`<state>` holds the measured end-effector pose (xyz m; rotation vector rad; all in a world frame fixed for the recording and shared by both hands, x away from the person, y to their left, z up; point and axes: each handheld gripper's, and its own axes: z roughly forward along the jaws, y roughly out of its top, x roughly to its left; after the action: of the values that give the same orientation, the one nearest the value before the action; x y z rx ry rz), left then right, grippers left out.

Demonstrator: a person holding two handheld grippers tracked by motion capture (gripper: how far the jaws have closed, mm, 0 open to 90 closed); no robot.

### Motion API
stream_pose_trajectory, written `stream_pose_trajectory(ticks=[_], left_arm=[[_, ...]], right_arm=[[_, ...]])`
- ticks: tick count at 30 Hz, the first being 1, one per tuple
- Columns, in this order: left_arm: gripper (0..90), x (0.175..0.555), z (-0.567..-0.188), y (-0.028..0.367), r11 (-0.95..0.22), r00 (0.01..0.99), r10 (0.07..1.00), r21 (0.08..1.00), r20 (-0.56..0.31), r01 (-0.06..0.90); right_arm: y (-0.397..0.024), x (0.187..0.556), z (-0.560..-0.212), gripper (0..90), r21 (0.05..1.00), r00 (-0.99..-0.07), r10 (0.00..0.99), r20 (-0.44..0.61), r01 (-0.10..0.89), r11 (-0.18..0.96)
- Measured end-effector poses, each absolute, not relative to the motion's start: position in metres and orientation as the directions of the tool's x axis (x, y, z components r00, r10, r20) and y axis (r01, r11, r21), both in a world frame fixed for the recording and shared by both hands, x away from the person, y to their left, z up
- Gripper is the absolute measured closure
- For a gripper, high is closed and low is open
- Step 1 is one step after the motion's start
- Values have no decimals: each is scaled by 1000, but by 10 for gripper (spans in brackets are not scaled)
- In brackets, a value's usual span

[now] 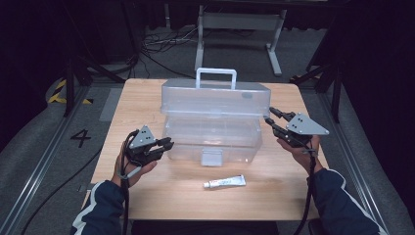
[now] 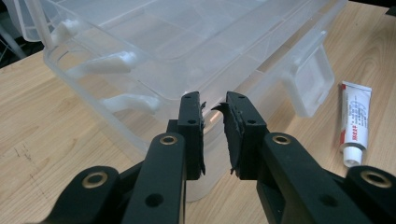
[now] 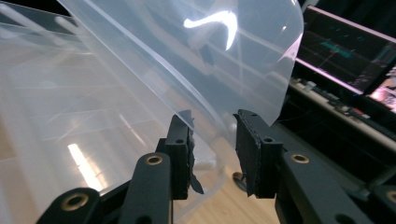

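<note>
Sitting mid-table in the high view, the clear plastic toolbox (image 1: pixel 211 127) is standing with its lid (image 1: pixel 215 97) raised; the left gripper (image 1: pixel 166 145) is hovering at its left end, the right gripper (image 1: pixel 272 117) at the lid's right corner; a glue tube (image 1: pixel 224 182) is lying just before the box; in the left gripper view, jaws are standing slightly parted against the box wall (image 2: pixel 140 74), pinching nothing; in the right gripper view, jaws are straddling the lid's edge (image 3: pixel 205 107), spread apart.

Dark room, grey floor (image 1: pixel 39 147), white metal stand (image 1: pixel 240 29) behind.

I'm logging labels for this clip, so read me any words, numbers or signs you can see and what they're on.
"4": painted in black on the grey floor left of the table.
Red and dark print on the white tube: too small and blurred to read.
Clear plastic box: no readable text.
</note>
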<state>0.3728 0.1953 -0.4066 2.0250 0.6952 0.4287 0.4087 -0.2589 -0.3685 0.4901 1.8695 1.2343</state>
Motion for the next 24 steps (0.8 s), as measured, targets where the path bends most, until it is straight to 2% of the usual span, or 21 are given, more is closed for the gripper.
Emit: stream_pose_trajectory(ticks=[10, 18, 22, 24], left_arm=[[736, 375, -408, 192, -428, 786, 617, 853, 33, 300], [684, 374, -409, 190, -444, 790, 611, 850, 57, 282], [574, 371, -408, 188, -465, 801, 595, 843, 71, 271], [552, 370, -407, 185, -484, 811, 579, 837, 86, 257]], right_arm=[[-250, 424, -365, 751, 912, -472, 788, -396, -99, 398], [-243, 429, -365, 788, 915, -414, 821, -393, -88, 394], [-242, 430, -364, 799, 912, -408, 822, -398, -81, 402], [-241, 430, -363, 801, 909, -401, 821, -406, -80, 410]])
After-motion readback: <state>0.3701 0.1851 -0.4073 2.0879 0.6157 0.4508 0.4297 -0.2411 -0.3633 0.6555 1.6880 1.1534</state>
